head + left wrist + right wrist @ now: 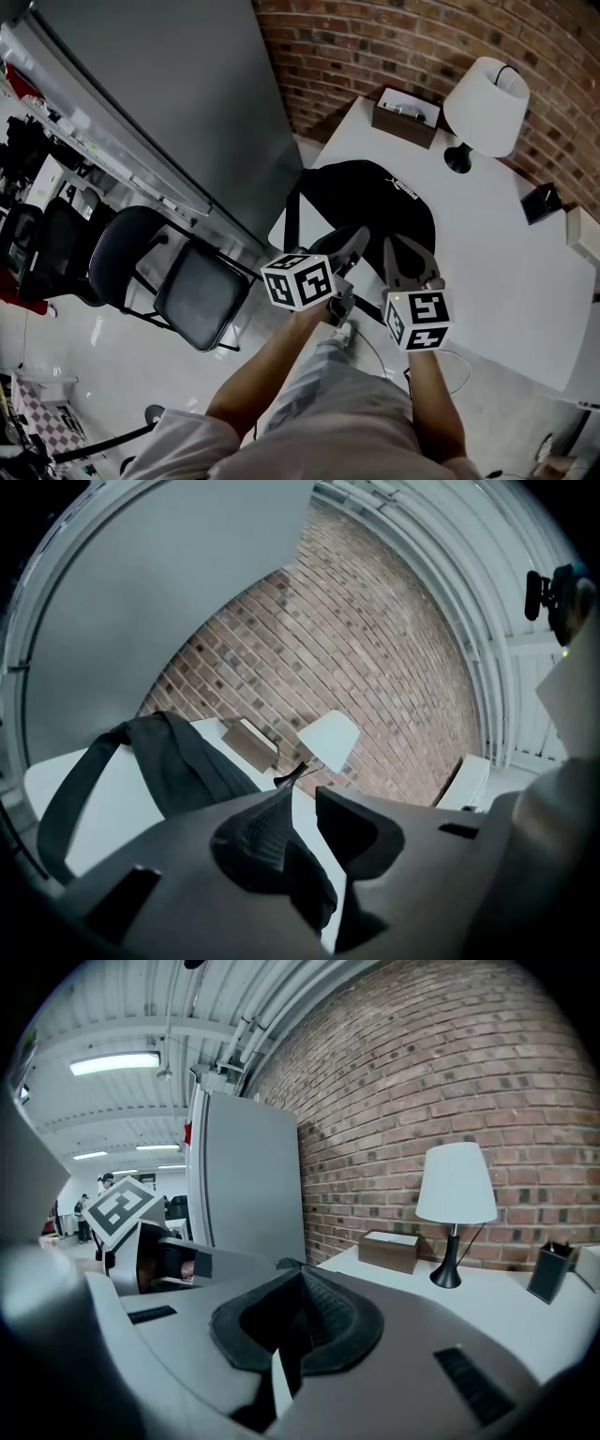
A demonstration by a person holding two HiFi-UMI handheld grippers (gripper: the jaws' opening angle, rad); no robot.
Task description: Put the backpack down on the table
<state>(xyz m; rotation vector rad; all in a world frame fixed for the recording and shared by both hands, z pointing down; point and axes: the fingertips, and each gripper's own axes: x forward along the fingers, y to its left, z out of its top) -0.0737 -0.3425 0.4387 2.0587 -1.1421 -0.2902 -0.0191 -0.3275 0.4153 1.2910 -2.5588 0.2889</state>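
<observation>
The black backpack (pixel 375 202) lies on the near left corner of the white table (pixel 506 281), with a strap hanging over the edge. In the left gripper view the backpack (pixel 178 761) is at left, its strap looping over the table (pixel 94 808). My left gripper (pixel 354 242) hovers just short of the backpack; its jaws (pixel 302 794) stand apart with nothing between them. My right gripper (pixel 403 248) is beside it, at the backpack's near edge. In the right gripper view my right gripper (pixel 300 1279) has its pads meeting at the tips, and I see nothing held.
A white-shaded lamp (pixel 486 103), a brown box (pixel 406 114) and a small black box (pixel 542 202) stand at the table's far side by the brick wall. A black chair (pixel 187 281) and a tall grey cabinet (pixel 169 103) are left of the table.
</observation>
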